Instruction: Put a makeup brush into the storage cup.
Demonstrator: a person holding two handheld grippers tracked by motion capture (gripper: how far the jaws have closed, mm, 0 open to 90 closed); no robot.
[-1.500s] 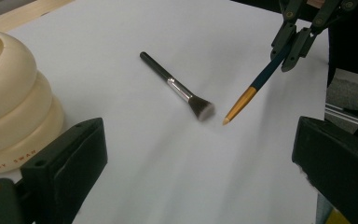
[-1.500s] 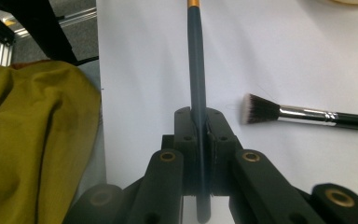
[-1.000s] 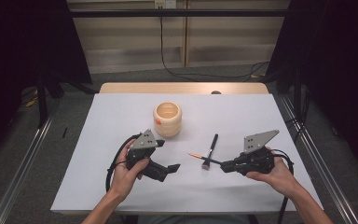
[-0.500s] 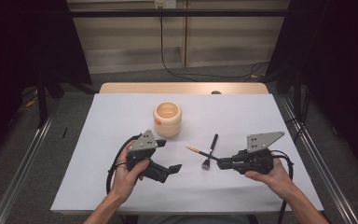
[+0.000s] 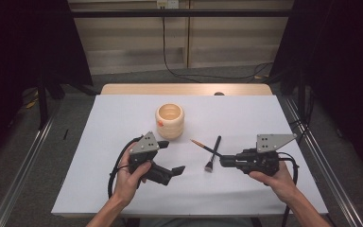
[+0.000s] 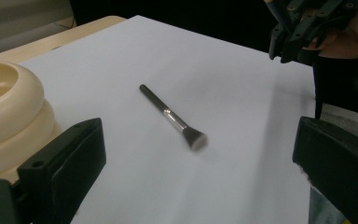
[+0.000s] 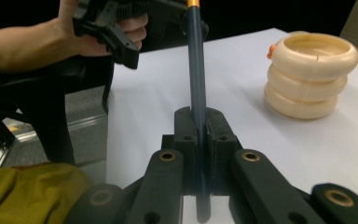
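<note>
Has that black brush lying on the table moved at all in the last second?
No. The black brush lies at the same spot and the same slant, just right of the cream cup, as before.

You sat in a test room, like a lab. The table [image 5: 123, 198] wore a plain white sheet, dark curtains [image 5: 23, 47] hung at both side edges, and cables [image 5: 179, 71] lay on the floor beyond its far edge.

You had even, soft overhead light on the white table cover [image 5: 246, 118], with no glare; beyond it the room fell nearly black. Shadows stayed faint. The brush head [image 6: 195, 138] looked smeared, and the nearest black jaws were soft and out of focus.
</note>
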